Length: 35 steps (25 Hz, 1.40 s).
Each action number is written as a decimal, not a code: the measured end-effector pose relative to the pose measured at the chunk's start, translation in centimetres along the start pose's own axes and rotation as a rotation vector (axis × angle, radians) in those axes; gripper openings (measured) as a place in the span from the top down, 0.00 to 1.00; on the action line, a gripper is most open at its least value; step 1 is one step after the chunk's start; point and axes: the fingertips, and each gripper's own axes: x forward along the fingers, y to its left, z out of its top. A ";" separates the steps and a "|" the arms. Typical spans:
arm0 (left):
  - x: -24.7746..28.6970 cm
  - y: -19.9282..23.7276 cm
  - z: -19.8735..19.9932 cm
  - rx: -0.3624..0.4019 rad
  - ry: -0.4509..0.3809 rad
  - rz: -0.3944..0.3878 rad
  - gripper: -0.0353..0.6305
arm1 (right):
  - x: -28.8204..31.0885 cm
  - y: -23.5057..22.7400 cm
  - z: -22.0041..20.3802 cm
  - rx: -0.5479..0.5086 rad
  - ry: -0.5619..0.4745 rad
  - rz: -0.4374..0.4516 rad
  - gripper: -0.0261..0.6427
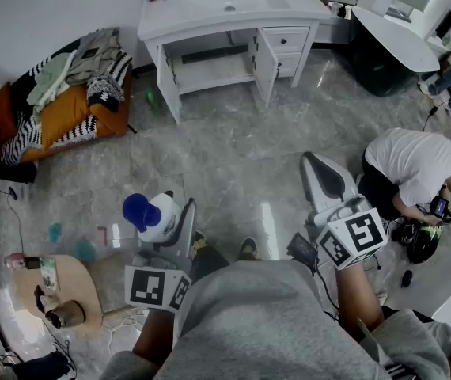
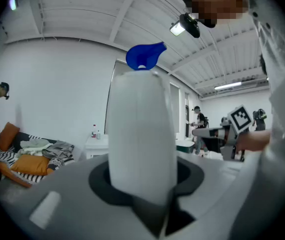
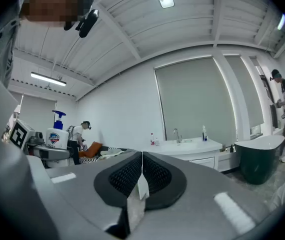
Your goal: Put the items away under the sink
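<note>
**White plastic bottle with blue pump top point(image 1: 157, 214): held, not yet stowed**

Bottle stands upright in the left tongs point(image 2: 141, 181), whose jaws are partly apart and pressed on its lower body. The upright hold probably keeps the pump clear and the contents in. Right tongs point(image 3: 141, 176) are closed on nothing and level beside it, presumably kept free for a door. White sink cabinet point(image 1: 210, 22) is well apart across the grey tiled floor point(image 1: 233, 157). Its doors point(image 1: 264, 63) hang open, so the space beneath is ready for the bottle.
</note>
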 end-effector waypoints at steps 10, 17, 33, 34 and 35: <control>-0.6 -0.5 0.3 -0.009 0.005 0.011 0.70 | -0.8 0.9 -1.0 0.037 0.028 0.009 0.95; -1.1 -1.1 0.7 -0.007 -0.010 -0.001 0.70 | -1.2 1.7 -1.4 0.062 0.020 0.050 0.96; -1.5 -1.7 1.0 0.006 -0.024 -0.020 0.70 | -1.6 2.4 -1.4 0.073 -0.002 0.060 0.96; -1.4 -1.7 1.0 0.008 -0.025 -0.027 0.70 | -1.6 2.4 -1.4 0.073 0.000 0.055 0.96; -1.2 -1.7 1.1 0.009 -0.026 -0.034 0.70 | -1.5 2.4 -1.5 0.073 0.003 0.051 0.96</control>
